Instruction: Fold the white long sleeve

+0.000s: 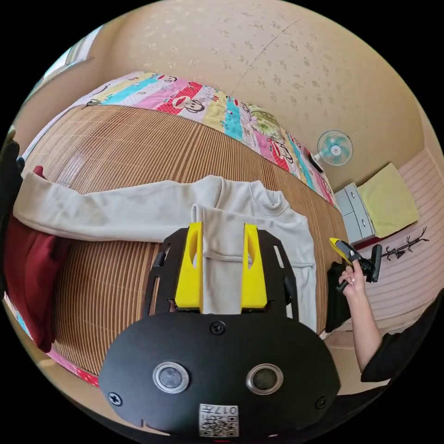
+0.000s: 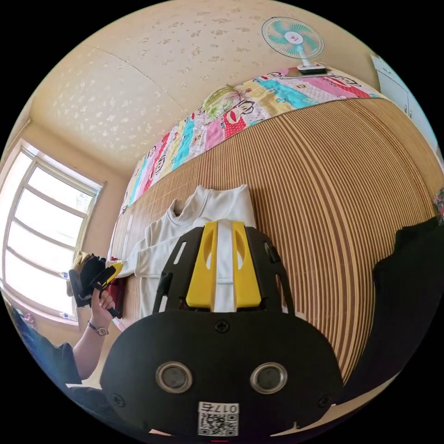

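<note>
White long sleeve on slatted mat

Soft matt cloth white long sleeve, ribbed slatted bamboo mat, smooth yellow plastic left gripper, printed cotton quilt

You face a beige patterned wall, a bamboo mat, a fan and a bright window.

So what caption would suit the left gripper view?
Open left gripper above a half-folded white long sleeve on a bamboo mat.
</note>
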